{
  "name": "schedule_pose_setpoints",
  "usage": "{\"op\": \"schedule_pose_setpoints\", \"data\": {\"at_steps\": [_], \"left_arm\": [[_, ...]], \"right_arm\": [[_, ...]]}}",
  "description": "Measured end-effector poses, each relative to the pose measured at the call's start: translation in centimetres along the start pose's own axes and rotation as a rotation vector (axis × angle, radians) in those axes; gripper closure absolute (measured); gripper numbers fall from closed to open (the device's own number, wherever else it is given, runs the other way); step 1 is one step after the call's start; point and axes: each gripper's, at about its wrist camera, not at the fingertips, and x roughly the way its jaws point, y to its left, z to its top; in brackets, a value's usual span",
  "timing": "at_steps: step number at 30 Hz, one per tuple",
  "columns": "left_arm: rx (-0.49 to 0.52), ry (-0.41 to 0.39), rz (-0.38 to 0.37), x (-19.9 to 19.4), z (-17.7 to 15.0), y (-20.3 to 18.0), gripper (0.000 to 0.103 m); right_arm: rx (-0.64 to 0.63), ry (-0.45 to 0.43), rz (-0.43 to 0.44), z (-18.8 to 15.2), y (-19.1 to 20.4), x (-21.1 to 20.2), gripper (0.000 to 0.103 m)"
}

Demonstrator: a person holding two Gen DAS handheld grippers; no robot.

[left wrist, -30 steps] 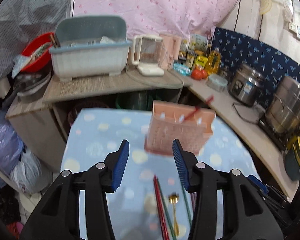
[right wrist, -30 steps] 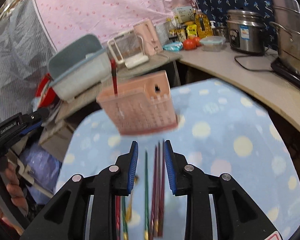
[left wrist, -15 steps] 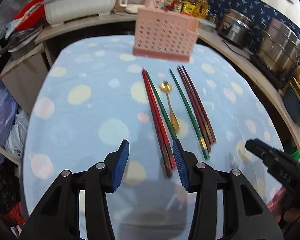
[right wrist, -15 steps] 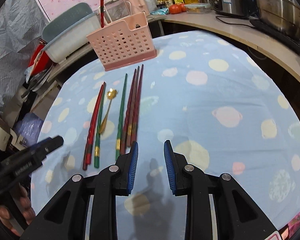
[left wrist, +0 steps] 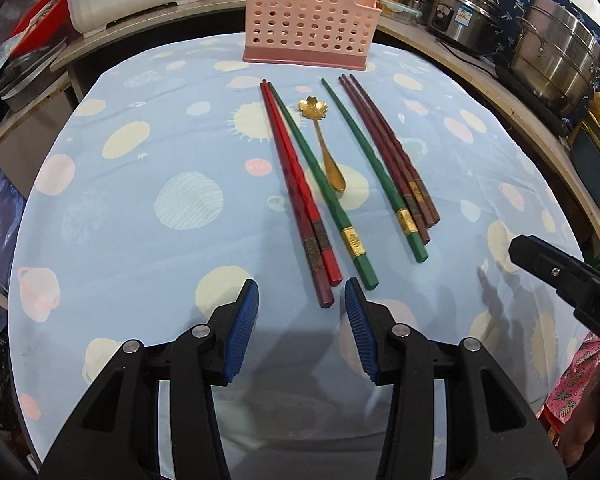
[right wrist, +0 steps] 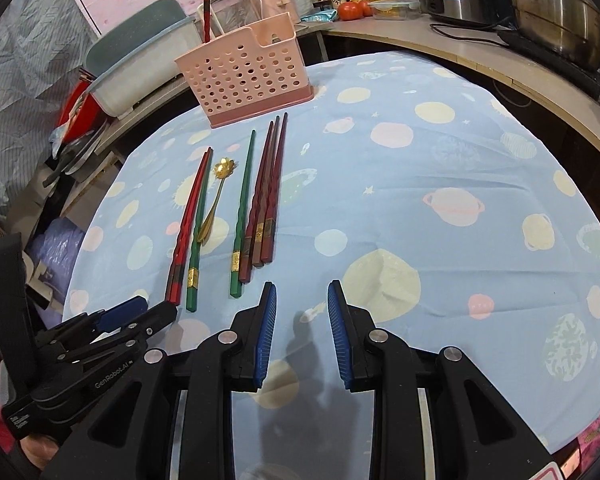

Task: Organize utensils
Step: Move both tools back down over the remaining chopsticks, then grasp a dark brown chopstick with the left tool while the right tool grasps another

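Observation:
A pink perforated utensil holder (left wrist: pixel 310 24) (right wrist: pixel 246 70) stands at the far side of the cloth, with one red chopstick (right wrist: pixel 206 12) upright in it. In front of it lie red chopsticks (left wrist: pixel 296 188) (right wrist: pixel 188 224), two green chopsticks (left wrist: pixel 320 184) (right wrist: pixel 242 208), dark red chopsticks (left wrist: pixel 388 148) (right wrist: pixel 268 196) and a gold flower spoon (left wrist: pixel 324 140) (right wrist: pixel 216 200). My left gripper (left wrist: pixel 300 300) is open and empty, just short of the red chopsticks' near ends. My right gripper (right wrist: pixel 302 300) is open and empty, right of the dark red chopsticks' ends.
The table wears a blue cloth with planet prints (left wrist: pixel 160 200). A counter curves behind and to the right, carrying steel pots (left wrist: pixel 556 48), a rice cooker (left wrist: pixel 460 16), bottles, tomatoes (right wrist: pixel 350 10) and a white dish bin (right wrist: pixel 140 68).
Both grippers have dropped toward the table and tilted down; the utensils now lie right before the jaws. The holder, seen blurred and tilted a second ago, stands upright at the back.

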Motion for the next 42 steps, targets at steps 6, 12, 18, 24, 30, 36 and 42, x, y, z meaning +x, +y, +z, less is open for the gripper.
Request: {"op": "schedule_pose_setpoints", "data": {"at_steps": [6, 12, 18, 24, 30, 36, 42], "left_arm": [[-0.042, -0.006, 0.025, -0.4, -0.1, 1.9, 0.060], [-0.078, -0.009, 0.049, -0.2, 0.3, 3.4, 0.061], [-0.069, -0.009, 0.056, 0.1, 0.6, 3.4, 0.061], [-0.071, -0.008, 0.054, 0.2, 0.8, 3.5, 0.061], [-0.075, -0.005, 0.044, 0.4, 1.1, 3.7, 0.061], [-0.076, -0.006, 0.046, 0.5, 1.3, 3.7, 0.061], [-0.085, -0.007, 0.036, 0.6, 1.4, 3.7, 0.061]], "right_arm": [[-0.007, 0.010, -0.003, 0.3, 0.1, 0.7, 0.077], [-0.044, 0.017, -0.007, 1.1, 1.2, 2.4, 0.077], [-0.111, 0.034, -0.038, 1.6, 2.6, 4.9, 0.077], [-0.140, 0.037, -0.056, 1.8, 3.1, 6.0, 0.077], [-0.119, 0.034, -0.090, 2.4, 1.7, 6.1, 0.082], [-0.128, 0.029, -0.085, 2.9, 2.0, 6.2, 0.082], [-0.160, 0.031, -0.079, 3.1, 3.1, 7.3, 0.082]]}}
